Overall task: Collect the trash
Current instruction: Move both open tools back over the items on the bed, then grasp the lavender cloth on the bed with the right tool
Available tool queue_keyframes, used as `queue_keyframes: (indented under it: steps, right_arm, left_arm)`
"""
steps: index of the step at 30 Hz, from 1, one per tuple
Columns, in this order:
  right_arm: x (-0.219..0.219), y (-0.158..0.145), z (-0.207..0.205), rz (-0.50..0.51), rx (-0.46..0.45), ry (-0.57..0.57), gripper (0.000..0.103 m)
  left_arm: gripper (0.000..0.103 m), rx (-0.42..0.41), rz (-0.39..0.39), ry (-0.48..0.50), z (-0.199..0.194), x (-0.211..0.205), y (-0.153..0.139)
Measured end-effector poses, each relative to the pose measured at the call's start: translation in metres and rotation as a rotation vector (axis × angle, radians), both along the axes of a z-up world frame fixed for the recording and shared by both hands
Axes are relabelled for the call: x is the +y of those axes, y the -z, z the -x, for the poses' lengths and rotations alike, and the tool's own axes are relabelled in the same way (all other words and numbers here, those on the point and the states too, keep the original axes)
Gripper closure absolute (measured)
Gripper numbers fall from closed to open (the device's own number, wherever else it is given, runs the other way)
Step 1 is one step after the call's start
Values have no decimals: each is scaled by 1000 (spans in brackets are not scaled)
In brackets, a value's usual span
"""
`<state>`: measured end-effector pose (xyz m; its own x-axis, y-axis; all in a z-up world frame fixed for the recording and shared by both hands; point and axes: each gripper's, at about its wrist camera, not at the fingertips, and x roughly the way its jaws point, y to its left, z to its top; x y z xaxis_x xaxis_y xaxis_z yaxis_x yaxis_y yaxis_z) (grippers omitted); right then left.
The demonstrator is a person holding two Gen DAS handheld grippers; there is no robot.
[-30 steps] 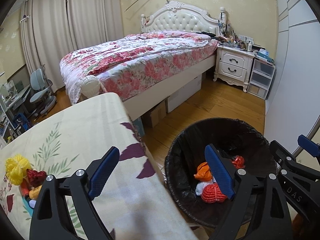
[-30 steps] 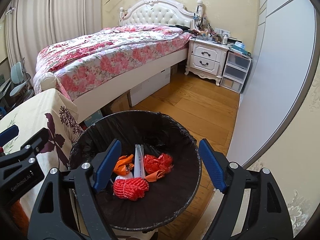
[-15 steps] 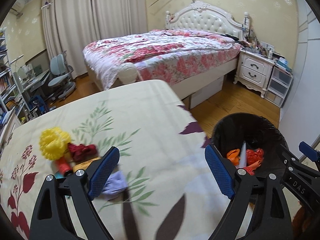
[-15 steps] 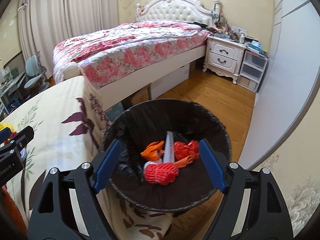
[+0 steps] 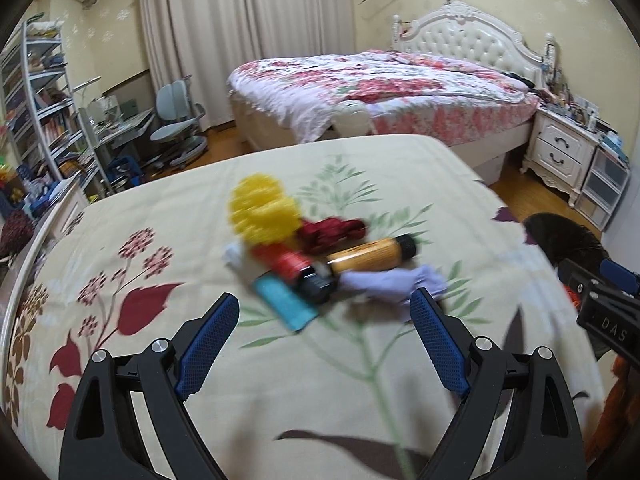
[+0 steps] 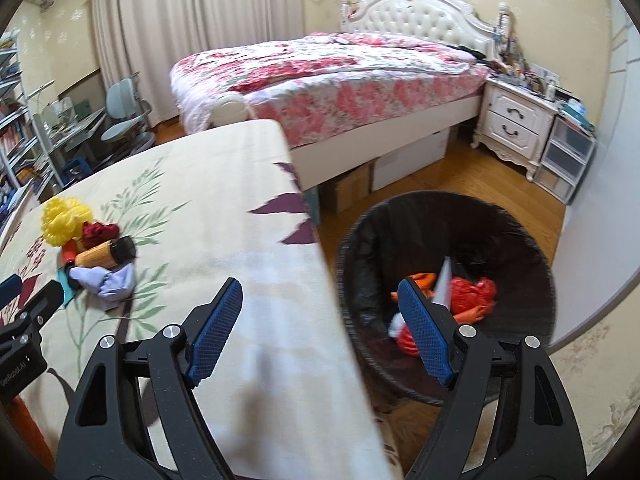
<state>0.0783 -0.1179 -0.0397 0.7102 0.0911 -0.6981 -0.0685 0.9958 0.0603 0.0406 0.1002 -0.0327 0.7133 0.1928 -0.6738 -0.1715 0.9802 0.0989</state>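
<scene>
A pile of trash lies on the floral-cloth table (image 5: 168, 208): a yellow rope bundle (image 5: 260, 212), a dark red wad (image 5: 332, 232), an orange tube with a black cap (image 5: 372, 256), a red tube (image 5: 286, 260), a teal card (image 5: 286, 300) and a lilac cloth (image 5: 392, 282). My left gripper (image 5: 324, 316) hangs open just short of the pile, nothing between its fingers. The black-lined bin (image 6: 444, 280) holds red and orange scraps (image 6: 472, 292) and a white strip. My right gripper (image 6: 320, 304) is open and empty over the table's right edge beside the bin.
A bed with a floral quilt (image 5: 380, 84) stands behind the table, a white nightstand (image 5: 560, 152) and clear drawers to its right. A desk, chair (image 5: 176, 120) and shelves fill the left side. Wooden floor (image 6: 460, 176) lies between bed and bin.
Both grippers have swung left, away from the bin toward the table. The trash pile now sits in front of the left gripper; the bin has slid to the right of both views.
</scene>
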Motion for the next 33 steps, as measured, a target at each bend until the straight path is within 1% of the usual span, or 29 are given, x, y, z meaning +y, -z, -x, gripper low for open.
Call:
queue_keyframes:
  steps: [3,8,11,15,22,29,33]
  right_arm:
    - [25,1,-6,-8,12,-50,25]
    - [65,1,-18,16,17,-108,25]
    - [81,1,-26,36,18,-123,25]
    - [96,8,-33,65,56,-137,25]
    - [107,12,-6,98,80,-178,25]
    - [124,14,24,126,81,-234,25]
    - [127,12,37,113,84,-252,25]
  left_arm:
    - [16,12,-10,-56,11,26,5]
    - [16,38,-4,-142,22,65,13]
    - [16,44,-2,-178,31,83,15]
    - [16,49,15,-214,40,100,17]
    - [16,56,67,-228,46,116,21]
    - [16,51,79,-227,51,120,22]
    - [16,48,92,-239,54,127,21]
